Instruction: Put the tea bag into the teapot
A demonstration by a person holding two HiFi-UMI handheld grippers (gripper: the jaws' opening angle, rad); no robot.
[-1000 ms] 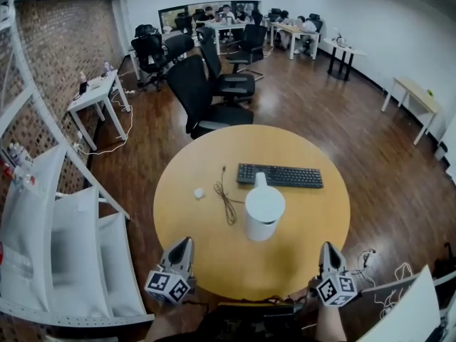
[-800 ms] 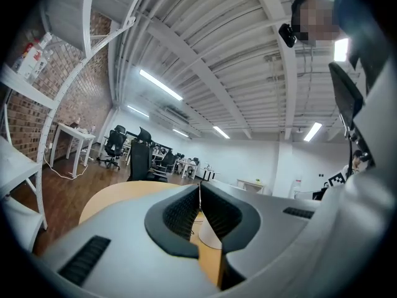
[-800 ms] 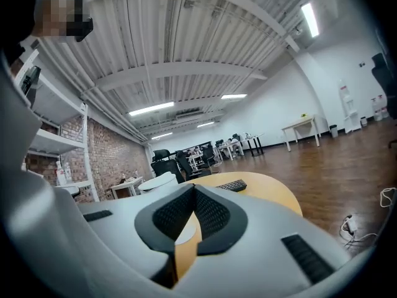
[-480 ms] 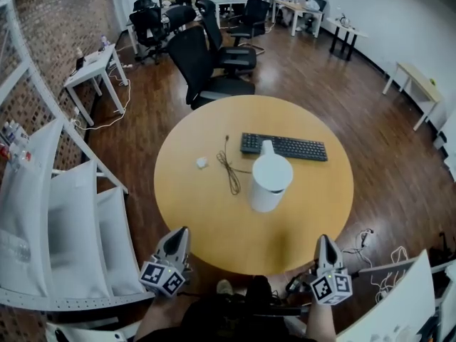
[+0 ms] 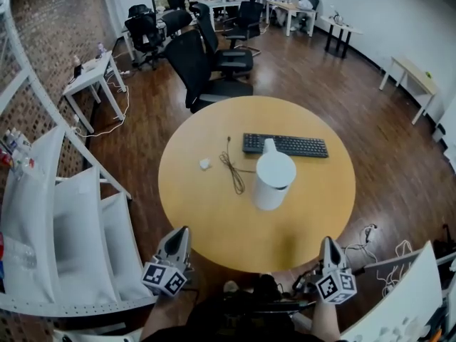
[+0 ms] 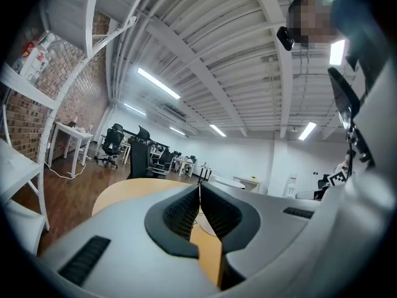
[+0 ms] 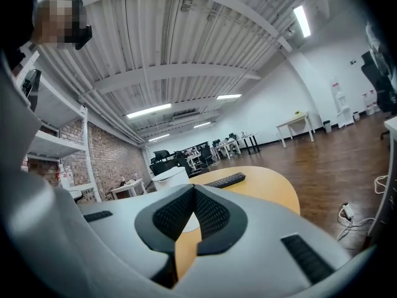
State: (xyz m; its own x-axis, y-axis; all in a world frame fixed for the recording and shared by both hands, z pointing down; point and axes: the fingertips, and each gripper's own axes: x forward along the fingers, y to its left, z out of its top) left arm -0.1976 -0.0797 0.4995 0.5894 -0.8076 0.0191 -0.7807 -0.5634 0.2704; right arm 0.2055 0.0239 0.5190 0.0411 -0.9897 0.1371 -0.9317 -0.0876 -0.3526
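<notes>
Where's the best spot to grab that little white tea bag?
Probably pinch the tea bag across its middle, straight down from above: it looks small and lies low on the table, clear of the cable. The left gripper is nearer.

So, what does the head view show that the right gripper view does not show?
Only the head view: the tea bag, the black cable and the left gripper. Only the right gripper view: the ceiling lights, and the right gripper with jaws together, nothing between them. Both: the white teapot, the keyboard and the round table.
</notes>
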